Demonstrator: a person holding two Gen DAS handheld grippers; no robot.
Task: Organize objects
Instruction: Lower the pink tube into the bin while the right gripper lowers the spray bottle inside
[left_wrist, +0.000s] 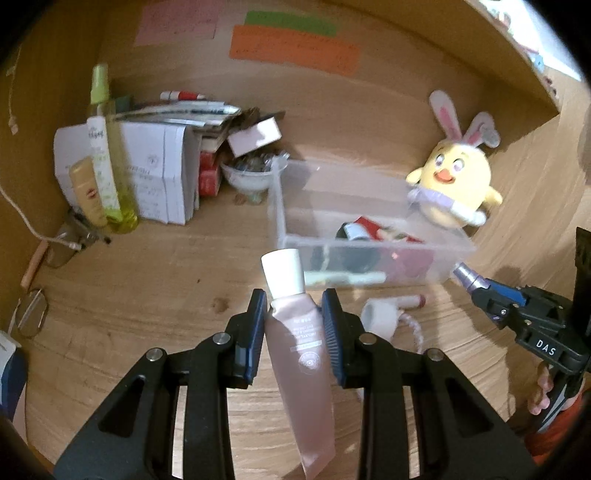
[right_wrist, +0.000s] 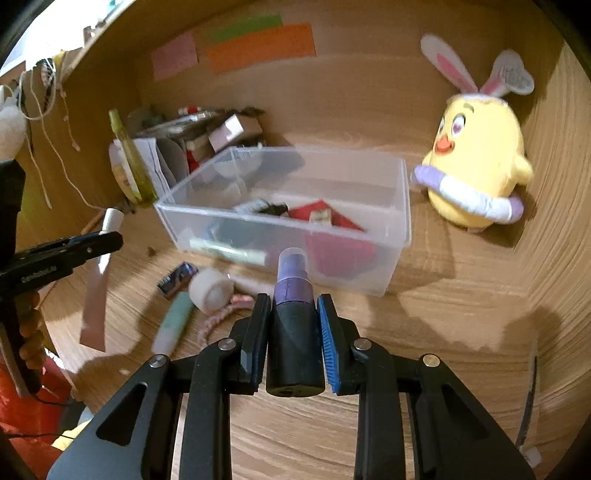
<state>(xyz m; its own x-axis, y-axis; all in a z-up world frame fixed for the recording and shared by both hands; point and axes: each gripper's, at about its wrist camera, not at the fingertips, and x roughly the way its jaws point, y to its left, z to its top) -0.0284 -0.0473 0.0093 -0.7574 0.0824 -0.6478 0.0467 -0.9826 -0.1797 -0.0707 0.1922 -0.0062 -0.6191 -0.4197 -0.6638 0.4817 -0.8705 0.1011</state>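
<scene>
Left hand-held gripper (left_wrist: 294, 325) is pinching a soft matte pink tube (left_wrist: 299, 354), flattened at the tail, with a white cylindrical cap (left_wrist: 283, 273). The tube's long axis is running along the fingers, cap pointing forward toward the clear plastic bin (left_wrist: 369, 236), and it is hanging above the wood-grain tabletop (left_wrist: 147, 288). Right hand-held gripper (right_wrist: 291, 325) is clamping a rigid dark round bottle (right_wrist: 293, 347) with a purple spray top (right_wrist: 291, 273), nozzle aiming ahead at the same bin. Both grippers are tilting downward. A fuzzy yellow chick plush (right_wrist: 476, 162) with bunny ears is sitting just beside the bin. A white tape roll (right_wrist: 212, 291) is lying on the tabletop near the bin.
</scene>
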